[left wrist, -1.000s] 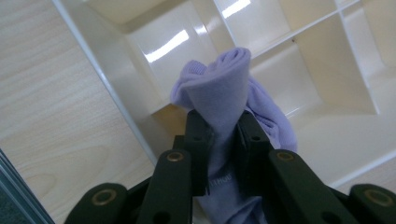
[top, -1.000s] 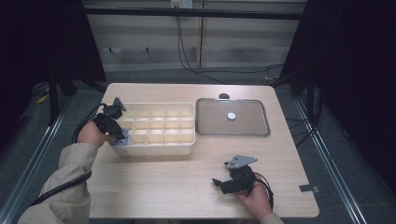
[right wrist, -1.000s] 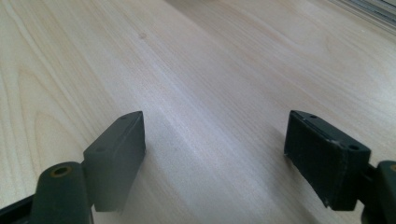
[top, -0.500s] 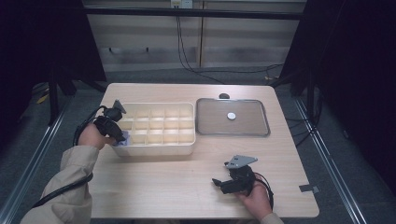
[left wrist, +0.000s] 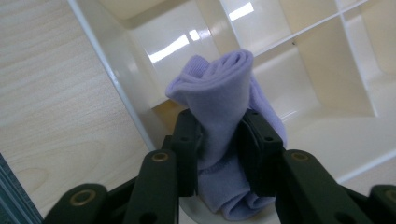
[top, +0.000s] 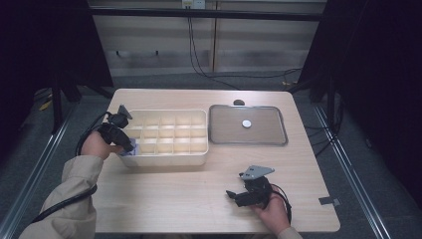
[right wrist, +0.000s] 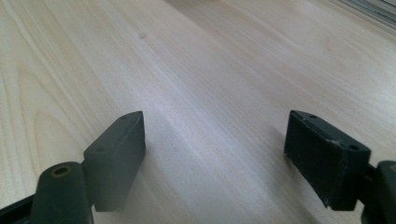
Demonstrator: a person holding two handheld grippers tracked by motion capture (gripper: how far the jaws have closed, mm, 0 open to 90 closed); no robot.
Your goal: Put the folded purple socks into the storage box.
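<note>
One purple sock (left wrist: 224,107), rolled up, is between the jaws of your left gripper (left wrist: 219,140), at the near left corner of the compartment box (top: 169,160). In the left gripper view the pads (left wrist: 189,140) touch the cloth on both sides, and the jaws have just been opening a little, so I judge that you are letting the sock go into the corner compartment. The sock seems to rest already on the floor of that compartment, so the placing is almost done; what is left is to open fully and pull the gripper out without dragging the cloth along.

Your right gripper (right wrist: 215,154) lies low over the bare table (top: 189,199) near the front edge, its jaws wide apart with nothing between them. On the metal tray (top: 278,142) beside the box, a small white round object (top: 246,123) lies by itself, well apart from both grippers.
</note>
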